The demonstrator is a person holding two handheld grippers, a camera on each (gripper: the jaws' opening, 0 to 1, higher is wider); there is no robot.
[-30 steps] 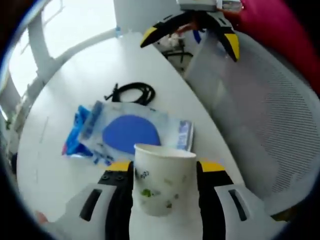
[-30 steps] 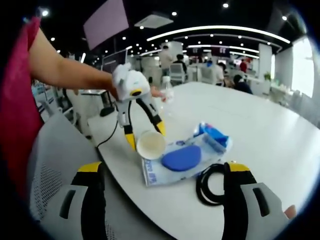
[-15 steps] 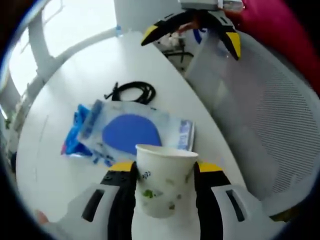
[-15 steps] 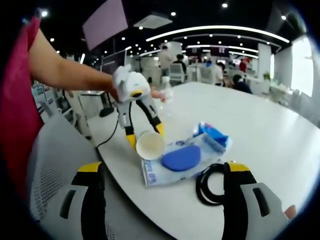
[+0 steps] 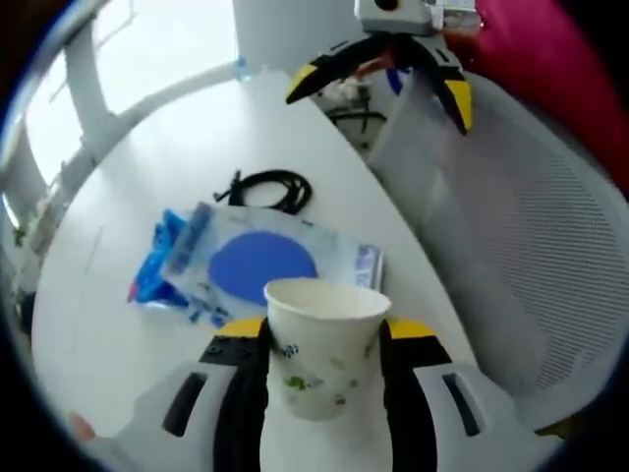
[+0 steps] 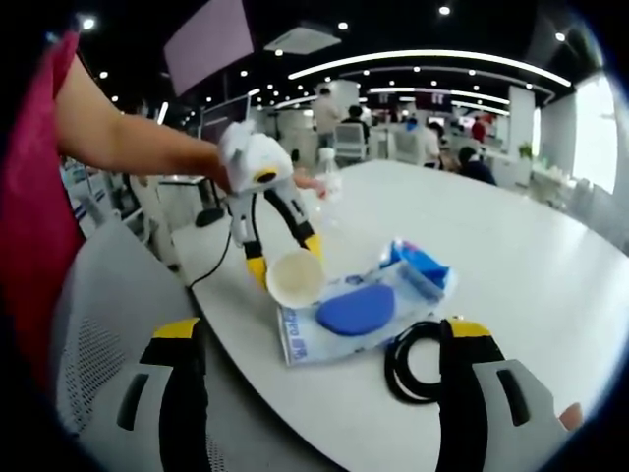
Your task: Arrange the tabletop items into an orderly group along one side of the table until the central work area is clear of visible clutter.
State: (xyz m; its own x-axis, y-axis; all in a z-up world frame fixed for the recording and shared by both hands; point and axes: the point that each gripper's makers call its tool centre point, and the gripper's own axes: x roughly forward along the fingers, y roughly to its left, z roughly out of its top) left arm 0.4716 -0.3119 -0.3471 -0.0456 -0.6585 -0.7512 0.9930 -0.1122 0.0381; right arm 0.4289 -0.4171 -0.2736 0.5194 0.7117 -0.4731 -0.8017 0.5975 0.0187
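no text, brand or number can be read here. the clear packet (image 6: 359, 310) on the table shows blue print along its near edge, too small and blurred to make out. the paper cup (image 5: 322, 346) carries small green and dark marks, not legible as words. distant wall signs are only bright smears.
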